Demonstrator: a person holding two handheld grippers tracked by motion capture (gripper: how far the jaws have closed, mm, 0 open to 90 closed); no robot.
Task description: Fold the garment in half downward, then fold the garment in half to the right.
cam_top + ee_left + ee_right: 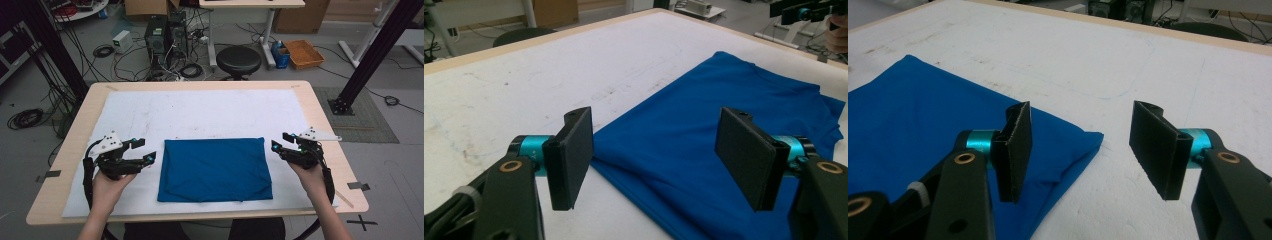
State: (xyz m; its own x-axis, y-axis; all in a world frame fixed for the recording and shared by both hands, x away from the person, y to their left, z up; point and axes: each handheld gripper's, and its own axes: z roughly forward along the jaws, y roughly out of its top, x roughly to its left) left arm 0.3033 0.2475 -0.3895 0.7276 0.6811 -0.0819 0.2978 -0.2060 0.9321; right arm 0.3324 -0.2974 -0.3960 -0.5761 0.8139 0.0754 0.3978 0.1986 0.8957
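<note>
A folded blue cloth (215, 169) lies on the white mat (200, 112). The left gripper (142, 151) hovers just left of the cloth, jaws wide and empty. The right gripper (281, 143) hovers just right of it, also wide.

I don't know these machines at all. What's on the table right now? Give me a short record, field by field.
Surface: wooden table covered with a white sheet
Item: blue cloth, folded into a rectangle, lying flat near the person's edge
Left gripper: held in the left hand, jaws open, just left of the cloth, not touching it
Right gripper: held in the right hand, jaws open, just right of the cloth, not touching it
Held items: none
Behind the table: black stool, cables on the floor
</note>
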